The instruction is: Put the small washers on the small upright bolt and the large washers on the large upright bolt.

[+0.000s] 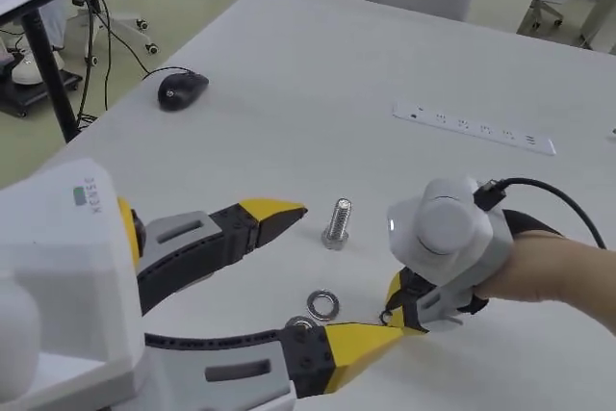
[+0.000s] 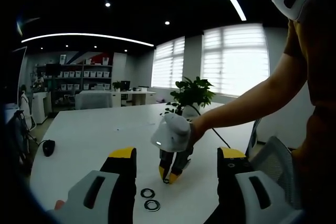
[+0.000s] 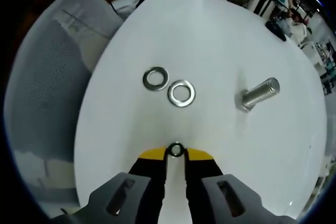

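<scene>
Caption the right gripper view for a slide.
Right hand-held gripper pinches a small washer; two larger washers and an upright bolt sit on the white table ahead.

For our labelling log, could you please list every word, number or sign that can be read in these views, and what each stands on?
No text can be read for certain.
Left tool, white housing: a short row of grey characters beside a green patch, too blurred to read.
Power strip: small marks by the sockets, too small to read.
Mouse: a faint mark on top, too small to read.
</scene>
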Motion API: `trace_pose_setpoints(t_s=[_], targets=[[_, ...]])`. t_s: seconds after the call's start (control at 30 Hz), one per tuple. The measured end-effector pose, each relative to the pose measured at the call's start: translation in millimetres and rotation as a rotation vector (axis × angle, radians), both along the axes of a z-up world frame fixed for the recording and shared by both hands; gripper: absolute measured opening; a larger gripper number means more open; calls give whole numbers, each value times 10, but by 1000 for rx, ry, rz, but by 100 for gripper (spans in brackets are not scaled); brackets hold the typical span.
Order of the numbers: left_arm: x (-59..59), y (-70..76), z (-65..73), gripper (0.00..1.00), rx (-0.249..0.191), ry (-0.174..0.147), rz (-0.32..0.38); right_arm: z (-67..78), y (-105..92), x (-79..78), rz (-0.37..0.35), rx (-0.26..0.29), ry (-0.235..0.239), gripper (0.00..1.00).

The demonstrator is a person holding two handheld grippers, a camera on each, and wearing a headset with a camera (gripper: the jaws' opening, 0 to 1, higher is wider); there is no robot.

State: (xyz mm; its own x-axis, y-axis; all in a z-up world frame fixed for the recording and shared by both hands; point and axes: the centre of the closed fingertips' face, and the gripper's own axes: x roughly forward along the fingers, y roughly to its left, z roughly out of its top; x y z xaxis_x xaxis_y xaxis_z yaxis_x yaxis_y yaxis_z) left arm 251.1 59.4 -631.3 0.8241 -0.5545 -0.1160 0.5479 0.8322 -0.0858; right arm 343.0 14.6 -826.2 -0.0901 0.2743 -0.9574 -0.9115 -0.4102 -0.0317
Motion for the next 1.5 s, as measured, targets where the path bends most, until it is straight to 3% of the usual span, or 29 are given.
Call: trace_pose_setpoints(t_s=[0.5,0.63,1.07,1.5], targets=[[-11,7,-1,61,12,2,2,13,-21,9,-28,-3,4,12],[-24,7,4,61,14,3,0,148,-82,39,-56,16,9,12],[16,-140,-9,61,21,6,-43,635,-587,436,-163,42,-84,12],[45,-163,-7,61,24,9,-60,781,-492,630,-189,67,-125,12]])
